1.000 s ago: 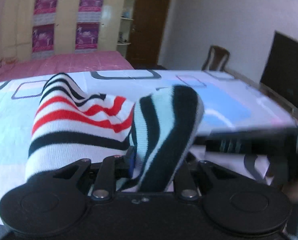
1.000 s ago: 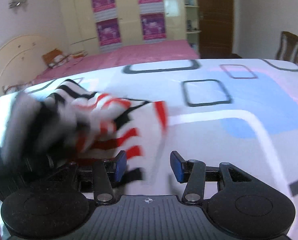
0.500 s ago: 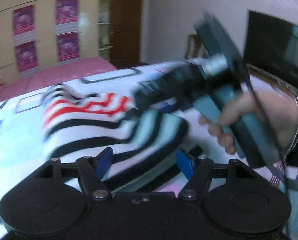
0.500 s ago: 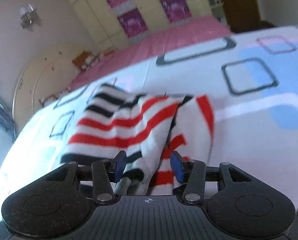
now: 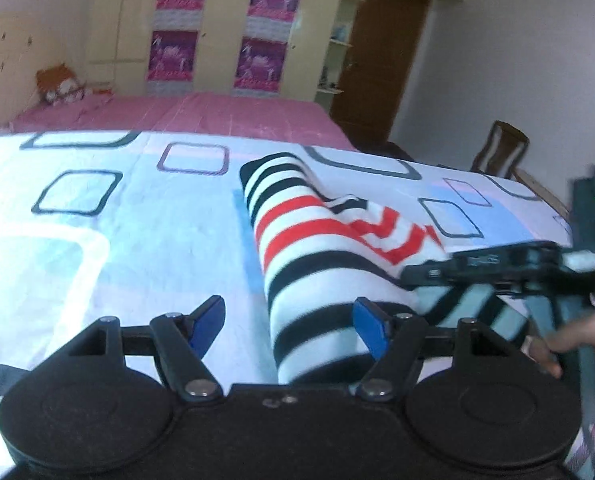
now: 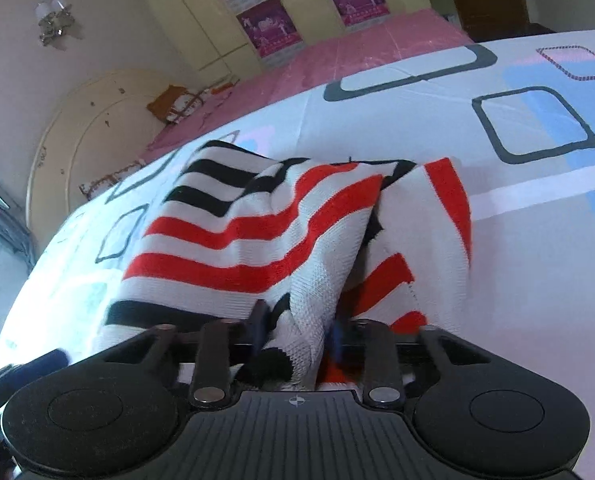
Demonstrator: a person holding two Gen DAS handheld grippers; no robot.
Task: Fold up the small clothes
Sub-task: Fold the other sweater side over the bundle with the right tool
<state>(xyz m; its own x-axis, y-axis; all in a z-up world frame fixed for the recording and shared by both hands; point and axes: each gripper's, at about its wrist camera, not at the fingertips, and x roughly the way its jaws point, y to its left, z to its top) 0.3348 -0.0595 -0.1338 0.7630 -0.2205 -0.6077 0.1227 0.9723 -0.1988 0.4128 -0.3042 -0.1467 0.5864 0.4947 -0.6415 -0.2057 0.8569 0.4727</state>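
While closing, right fingers (image 6: 339,332) pinch striped garment's (image 6: 257,240) fold.

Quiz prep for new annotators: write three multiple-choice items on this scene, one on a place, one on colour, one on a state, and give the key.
1. Where does the striped knit garment lie?
A. on the patterned bedsheet
B. on the wooden chair
C. on the floor

2. What colours are its stripes?
A. green and yellow
B. blue only
C. red and black on white

3. How are the left hand-held gripper jaws?
A. clamped on cloth
B. apart, gripping nothing
C. out of view

Key: 1 A, it rests on the sheet; 2 C, both views show those stripes; 3 B, blue pads stand wide beside the garment.
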